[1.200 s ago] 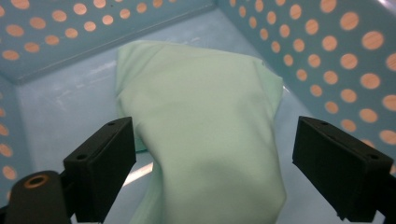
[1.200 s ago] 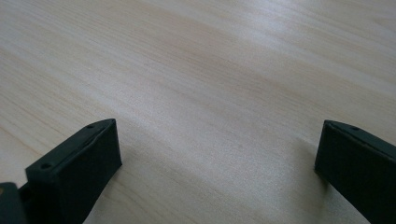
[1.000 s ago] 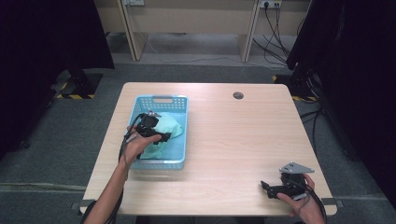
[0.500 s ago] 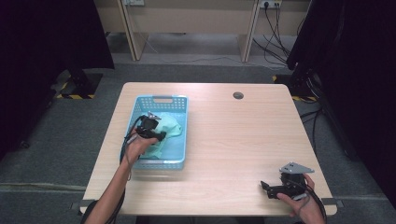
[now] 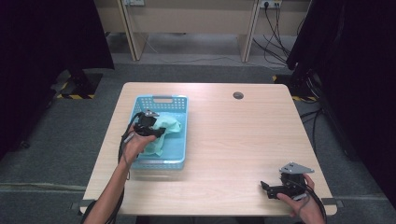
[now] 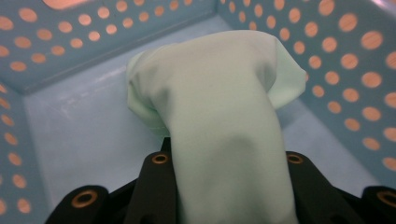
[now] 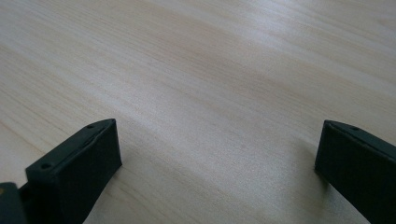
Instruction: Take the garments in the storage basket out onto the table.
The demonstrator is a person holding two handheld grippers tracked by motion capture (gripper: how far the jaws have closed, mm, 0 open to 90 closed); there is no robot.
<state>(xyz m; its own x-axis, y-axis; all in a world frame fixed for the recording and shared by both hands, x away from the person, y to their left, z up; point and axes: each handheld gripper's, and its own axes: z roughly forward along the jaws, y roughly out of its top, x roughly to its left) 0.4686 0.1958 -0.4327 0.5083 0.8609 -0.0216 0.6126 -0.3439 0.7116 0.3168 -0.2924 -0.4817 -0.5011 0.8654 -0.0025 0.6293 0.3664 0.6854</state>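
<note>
Left gripper view: left gripper [image 6: 229, 186] clamped on cloth [image 6: 219, 107] inside basket [image 6: 93, 42]; lift-out pending, right gripper [image 7: 217, 158] apart, idle.

Cloth [image 5: 166, 127] in basket [image 5: 182, 122], table's [image 5: 233, 140] left.

The wooden bench [image 5: 233, 140] has a small round dark hole [image 5: 238, 95] near its far edge. Grey floor [image 5: 56, 140] lies around it. Cables [image 5: 275, 28] trail along the far side, and yellow-black striped tape [image 5: 77, 95] marks the floor at left.
</note>
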